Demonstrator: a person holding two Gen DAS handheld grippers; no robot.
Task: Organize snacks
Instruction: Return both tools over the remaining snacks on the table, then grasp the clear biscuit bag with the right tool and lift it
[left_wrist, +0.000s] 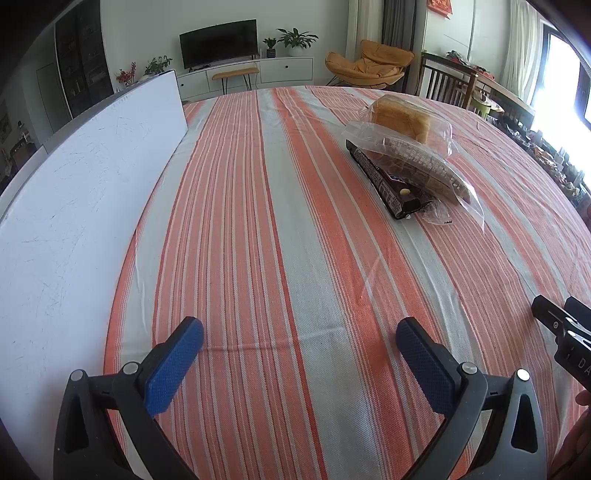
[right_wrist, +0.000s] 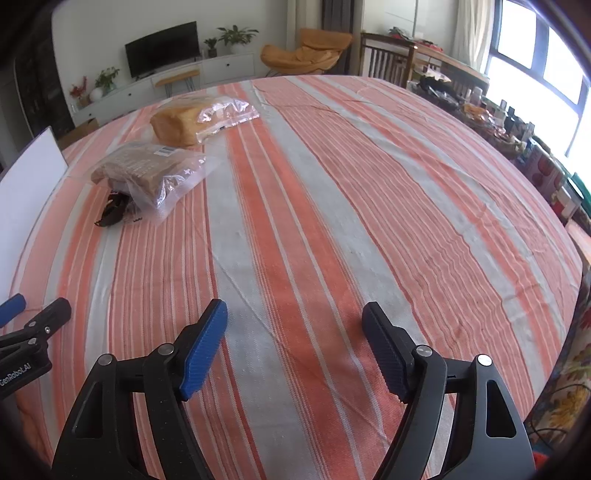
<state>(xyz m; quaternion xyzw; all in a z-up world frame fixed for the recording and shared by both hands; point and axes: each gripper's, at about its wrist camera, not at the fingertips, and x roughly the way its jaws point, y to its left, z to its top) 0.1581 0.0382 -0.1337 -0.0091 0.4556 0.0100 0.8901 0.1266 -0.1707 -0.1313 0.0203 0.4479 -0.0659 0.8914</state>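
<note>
Residential living room. Evidence: black flat-screen television (left_wrist: 218, 42) on a low white media cabinet (left_wrist: 258, 72), potted green houseplants (left_wrist: 297, 38), mustard-yellow cushioned lounge chair (left_wrist: 365, 64), dark wooden dining chair (left_wrist: 445, 81).

Matt woven tablecloth (left_wrist: 288, 229), glossy plastic wrappers (left_wrist: 417, 158)

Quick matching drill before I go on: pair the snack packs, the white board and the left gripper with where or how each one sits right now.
Things:
1. bread loaf bag
2. dark snack bar
3. white board
4. left gripper

States:
A. open, nothing between its fingers
B. farthest pack, lying alone on the striped cloth
C. partly under the clear biscuit bag
D. along the left edge of the cloth

Pairs: 1-B, 2-C, 3-D, 4-A
</note>
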